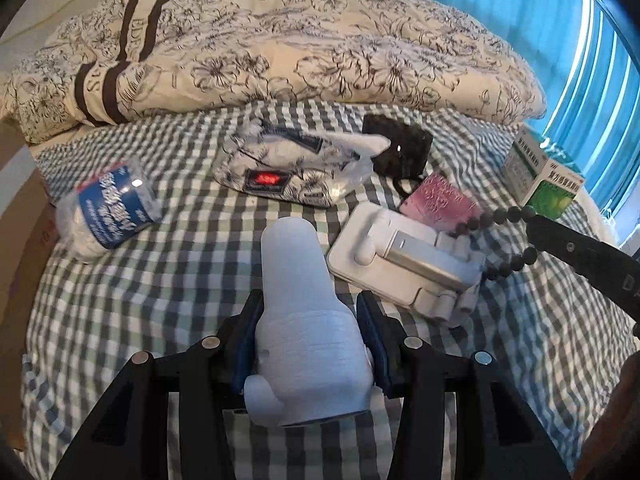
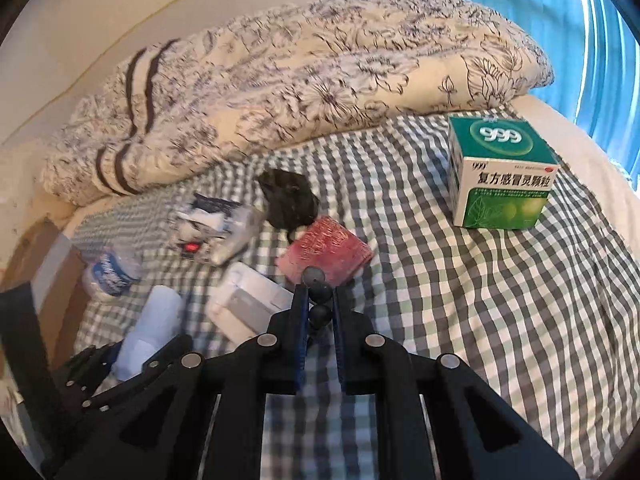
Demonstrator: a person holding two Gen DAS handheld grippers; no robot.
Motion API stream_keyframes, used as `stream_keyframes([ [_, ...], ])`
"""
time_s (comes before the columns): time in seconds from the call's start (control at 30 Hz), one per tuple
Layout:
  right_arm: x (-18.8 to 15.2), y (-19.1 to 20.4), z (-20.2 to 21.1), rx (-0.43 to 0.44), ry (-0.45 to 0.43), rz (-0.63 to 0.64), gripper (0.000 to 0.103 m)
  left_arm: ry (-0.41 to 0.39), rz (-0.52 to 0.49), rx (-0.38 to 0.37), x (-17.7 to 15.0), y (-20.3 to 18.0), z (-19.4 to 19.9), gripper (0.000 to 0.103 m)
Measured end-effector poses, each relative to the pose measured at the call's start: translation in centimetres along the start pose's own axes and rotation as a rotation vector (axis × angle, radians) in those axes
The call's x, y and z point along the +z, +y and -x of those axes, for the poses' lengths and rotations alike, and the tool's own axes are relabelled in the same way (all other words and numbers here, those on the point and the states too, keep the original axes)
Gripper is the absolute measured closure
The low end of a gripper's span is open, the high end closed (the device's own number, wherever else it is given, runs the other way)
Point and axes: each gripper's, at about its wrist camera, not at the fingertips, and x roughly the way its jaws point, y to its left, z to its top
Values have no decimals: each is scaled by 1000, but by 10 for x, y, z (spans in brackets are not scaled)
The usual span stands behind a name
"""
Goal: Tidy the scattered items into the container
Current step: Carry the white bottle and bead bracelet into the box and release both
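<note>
My left gripper (image 1: 310, 320) is shut on a pale blue plastic figure (image 1: 300, 280), which sticks forward above the checked bedsheet (image 1: 160, 300). My right gripper (image 2: 320, 300) is shut on a string of black beads (image 2: 320, 292); the beads (image 1: 508, 236) dangle from it over a white phone stand (image 1: 400, 256). Loose on the sheet lie a pink packet (image 2: 324, 256), a crushed water bottle (image 1: 108, 212), a floral plastic-wrapped package (image 1: 296, 164), a black item (image 1: 400, 148) and a green medicine box (image 2: 500, 172). No container shows clearly.
A folded floral quilt (image 1: 280, 48) fills the back of the bed. Blue curtains (image 2: 520, 8) hang at the right. Brown cardboard (image 2: 44, 252) shows past the bed's left edge. Bare sheet stretches in the right foreground of the right wrist view.
</note>
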Motion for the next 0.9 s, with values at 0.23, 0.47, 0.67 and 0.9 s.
stream_keyframes([
  [0.23,3,10,42,17,-46,28,92,-31,12,10,2,4,31,55],
  [0.47,-10,31,73,32,-38,74,92,-65,20,18,3,4,72,55],
  [0.67,-18,63,103,65,-46,121,92,-107,21,31,-2,12,119,55],
  [0.9,-31,113,138,121,-53,177,92,-116,57,71,-14,45,167,55],
])
